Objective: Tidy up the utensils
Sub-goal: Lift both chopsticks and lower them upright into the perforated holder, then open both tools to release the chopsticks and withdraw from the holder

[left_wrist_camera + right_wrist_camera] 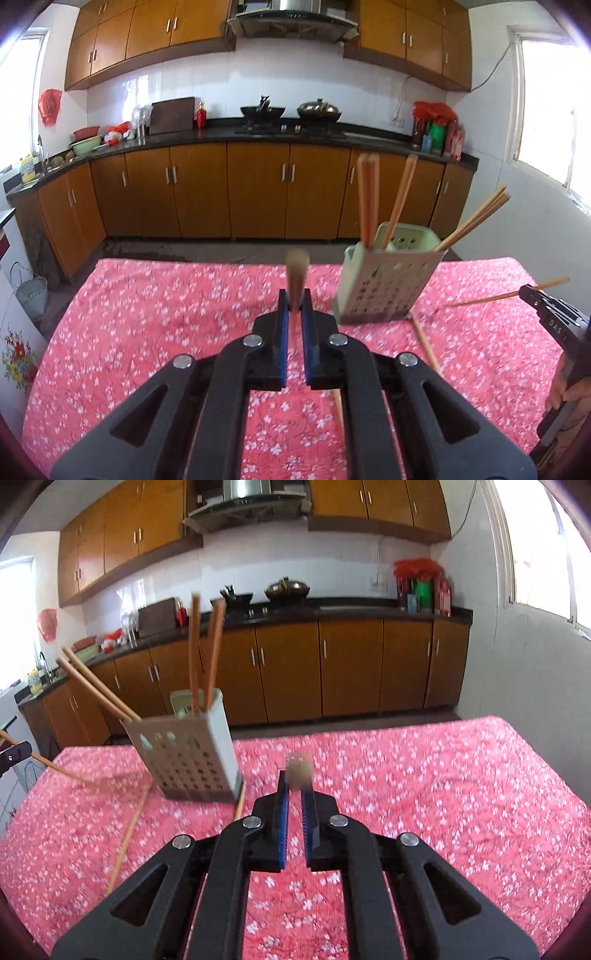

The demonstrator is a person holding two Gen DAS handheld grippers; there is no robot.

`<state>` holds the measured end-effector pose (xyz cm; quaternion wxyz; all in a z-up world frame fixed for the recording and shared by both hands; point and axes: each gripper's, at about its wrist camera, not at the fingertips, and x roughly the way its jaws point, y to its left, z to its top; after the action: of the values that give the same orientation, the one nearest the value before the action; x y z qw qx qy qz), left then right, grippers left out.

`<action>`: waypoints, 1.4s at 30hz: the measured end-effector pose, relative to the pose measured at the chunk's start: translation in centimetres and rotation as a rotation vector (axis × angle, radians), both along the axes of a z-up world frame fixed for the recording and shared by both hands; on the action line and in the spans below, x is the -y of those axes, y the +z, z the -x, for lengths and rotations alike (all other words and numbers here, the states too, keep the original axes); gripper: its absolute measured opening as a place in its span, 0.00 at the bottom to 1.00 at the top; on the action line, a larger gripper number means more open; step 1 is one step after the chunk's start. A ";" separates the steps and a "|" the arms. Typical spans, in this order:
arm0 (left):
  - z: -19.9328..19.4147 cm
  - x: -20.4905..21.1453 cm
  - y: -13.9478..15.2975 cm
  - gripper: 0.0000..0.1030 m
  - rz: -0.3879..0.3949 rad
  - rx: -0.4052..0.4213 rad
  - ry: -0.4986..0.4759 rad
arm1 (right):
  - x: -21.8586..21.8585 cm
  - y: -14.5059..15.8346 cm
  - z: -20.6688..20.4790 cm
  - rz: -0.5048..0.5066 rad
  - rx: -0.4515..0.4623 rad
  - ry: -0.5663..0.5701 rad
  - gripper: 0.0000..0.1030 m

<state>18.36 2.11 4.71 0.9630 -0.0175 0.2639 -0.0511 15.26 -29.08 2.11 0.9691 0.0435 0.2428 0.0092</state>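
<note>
Both claws nearly closed, each gripping a chopstick end-on: left claw (295,295), right claw (295,777). Holder (388,280) sits right of centre in left view, upright, mouth up; left looks nearer.

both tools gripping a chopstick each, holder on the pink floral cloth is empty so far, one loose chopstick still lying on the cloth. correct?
Not quite: the holder isn't empty. The left wrist view shows several chopsticks already standing in it. The rest holds: left tool and right tool each grip a chopstick, and a loose chopstick lies on the pink floral cloth.
</note>
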 end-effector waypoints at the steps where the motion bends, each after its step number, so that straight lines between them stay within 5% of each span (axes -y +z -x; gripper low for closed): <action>1: 0.2 0.1 0.5 0.08 0.002 0.008 -0.008 | -0.2 0.9 0.1 -0.004 0.020 0.011 0.07; 13: 1.5 2.9 7.1 0.08 0.089 0.147 -0.119 | -2.4 9.1 1.7 -0.121 0.212 0.169 0.07; 21: -0.5 5.3 10.9 0.08 0.157 0.278 -0.116 | -4.6 12.1 -0.2 -0.106 0.327 0.174 0.07; 32: -5.8 6.0 6.7 0.08 0.142 0.185 -0.073 | -5.3 8.5 -5.7 -0.106 0.187 0.142 0.08; 42: -4.0 4.0 7.8 0.25 0.176 0.231 -0.051 | -4.4 10.5 -3.8 -0.088 0.249 0.107 0.20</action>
<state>22.34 -1.90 12.56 0.9802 -0.0892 0.1460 -0.1001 19.06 -24.66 12.59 0.9870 0.0713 0.1219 0.0770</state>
